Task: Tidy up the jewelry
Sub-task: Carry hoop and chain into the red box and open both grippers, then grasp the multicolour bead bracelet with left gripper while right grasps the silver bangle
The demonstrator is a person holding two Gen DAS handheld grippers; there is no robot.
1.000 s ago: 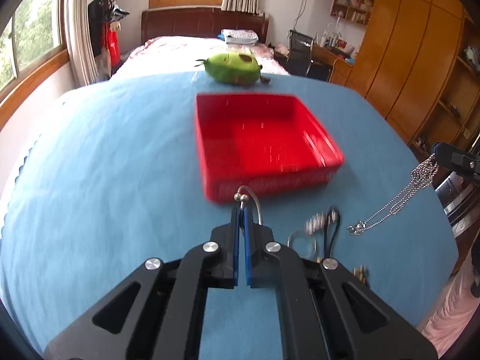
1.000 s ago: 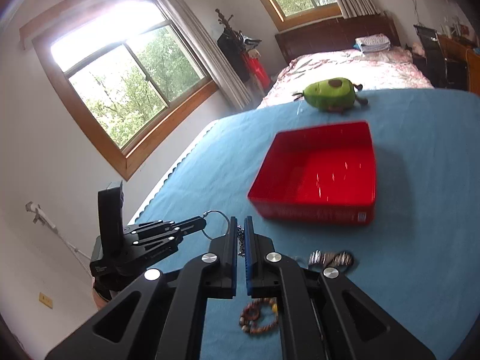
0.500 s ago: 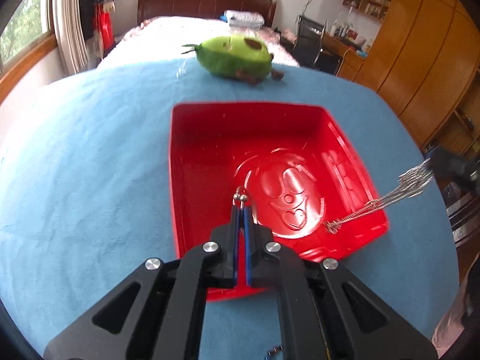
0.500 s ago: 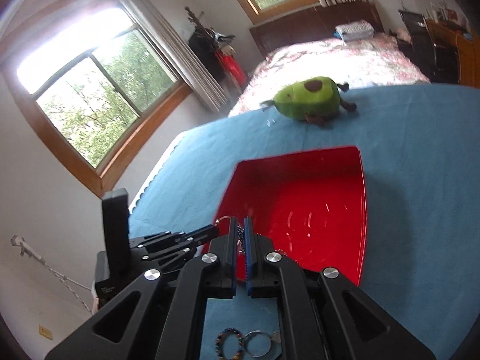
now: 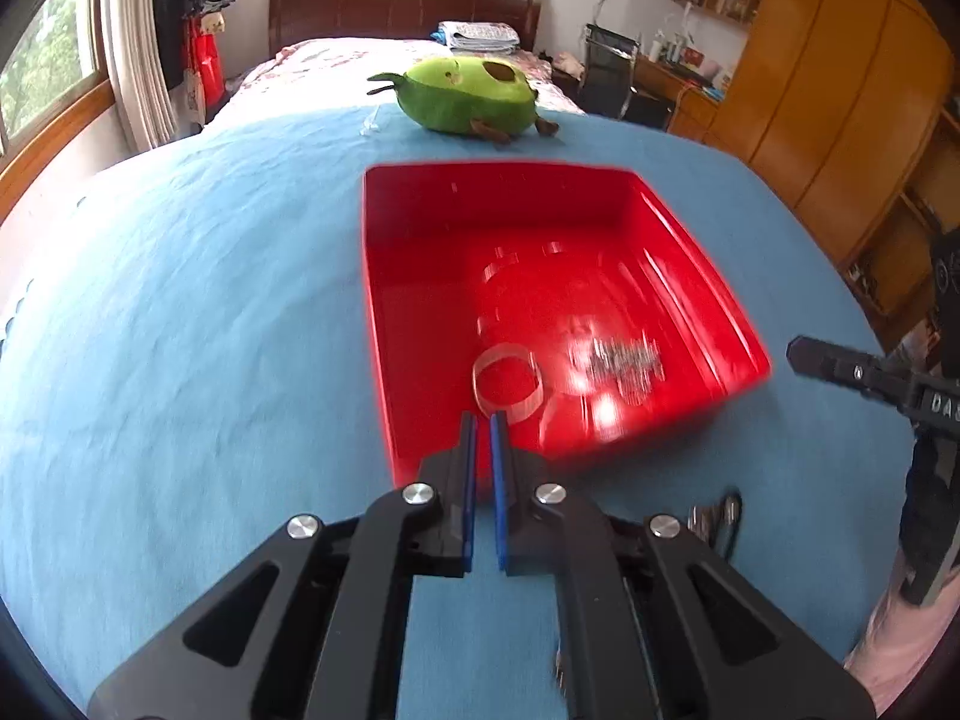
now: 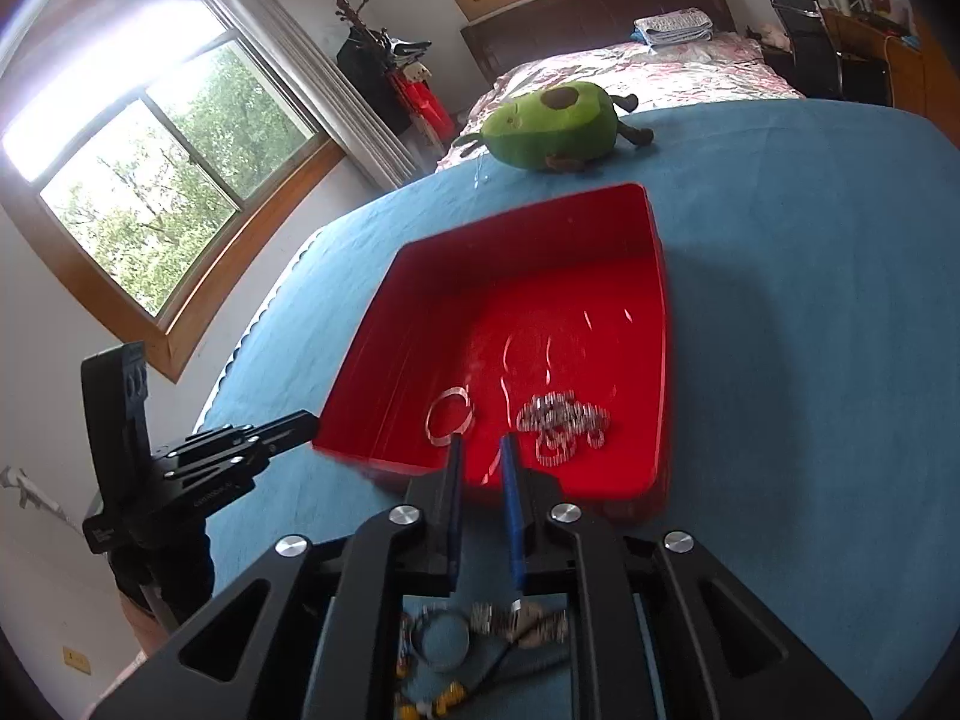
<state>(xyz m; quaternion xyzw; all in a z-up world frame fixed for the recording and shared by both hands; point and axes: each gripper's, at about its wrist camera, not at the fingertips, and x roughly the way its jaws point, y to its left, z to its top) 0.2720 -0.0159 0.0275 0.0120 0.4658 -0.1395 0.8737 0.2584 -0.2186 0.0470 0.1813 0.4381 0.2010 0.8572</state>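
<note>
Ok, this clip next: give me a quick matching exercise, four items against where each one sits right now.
Items:
1. silver bangle
2. chain necklace
3. avocado plush
4. leftover bracelets

Places:
A. on the blue cloth beyond the red tray
B. in the tray, right part
C. on the cloth under the right gripper
D. in the tray, near edge

Pairs: 1-D, 2-B, 3-A, 4-C

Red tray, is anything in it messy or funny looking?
A little. In the red tray, the silver chain lies in a tangled heap beside the silver ring. Odder still, a green avocado plush sits behind the tray, and it isn't jewelry.
</note>
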